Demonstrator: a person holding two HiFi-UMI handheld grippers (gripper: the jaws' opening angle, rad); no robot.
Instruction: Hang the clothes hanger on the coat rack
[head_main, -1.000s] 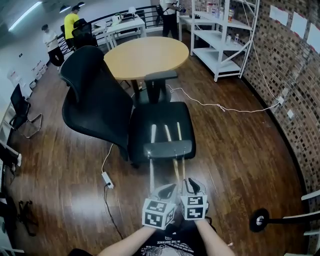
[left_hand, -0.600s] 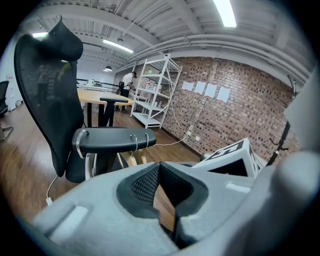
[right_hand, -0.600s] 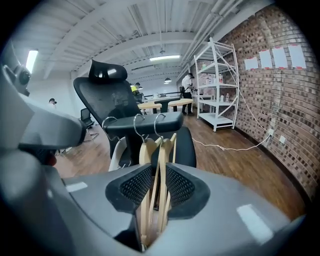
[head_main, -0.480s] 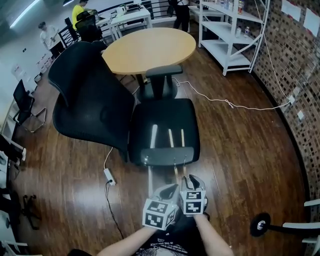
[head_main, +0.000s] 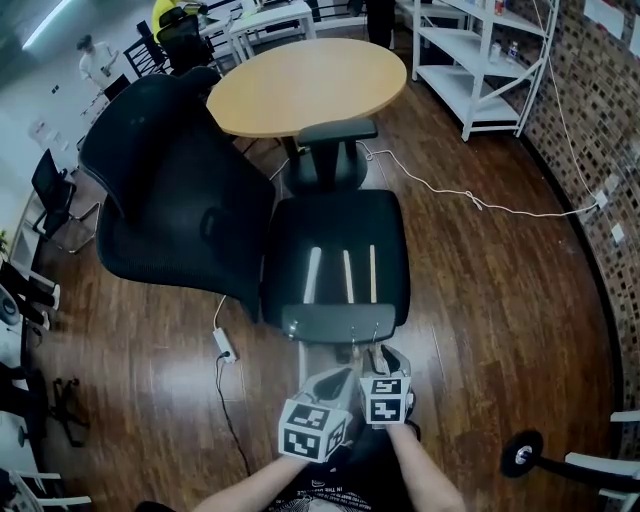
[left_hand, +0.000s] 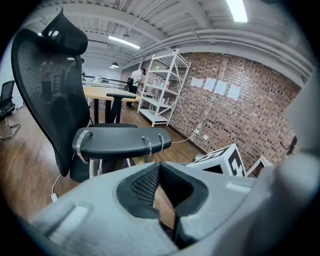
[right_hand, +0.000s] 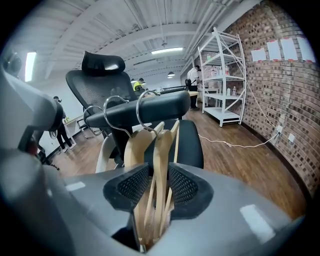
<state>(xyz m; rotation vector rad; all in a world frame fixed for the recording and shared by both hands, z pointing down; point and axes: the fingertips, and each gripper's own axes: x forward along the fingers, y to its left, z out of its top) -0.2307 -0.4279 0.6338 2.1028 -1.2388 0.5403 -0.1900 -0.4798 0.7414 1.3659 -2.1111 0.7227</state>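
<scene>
Three wooden hangers (right_hand: 161, 150) hang by metal hooks (right_hand: 141, 107) from the near black armrest (head_main: 335, 322) of an office chair (head_main: 180, 190). In the head view they show as pale strips (head_main: 346, 275) against the seat. My right gripper (right_hand: 159, 172) sits just under that armrest with the hangers' wood between its jaws; the jaws are opening and a gap shows on each side of the wood. My left gripper (left_hand: 160, 167) is beside it on the left, its fingertips together with nothing held. Both grippers (head_main: 360, 372) are close side by side below the armrest (left_hand: 120, 142).
A round wooden table (head_main: 305, 85) stands behind the chair, white shelving (head_main: 490, 60) at the back right by a brick wall. A white cable (head_main: 480, 205) and a power strip (head_main: 225, 343) lie on the wood floor. A black round base (head_main: 525, 452) sits at the lower right.
Both grippers have come closer to the chair's near armrest, and the chair now sits lower and nearer in the head view. The hangers still hang on the armrest.
</scene>
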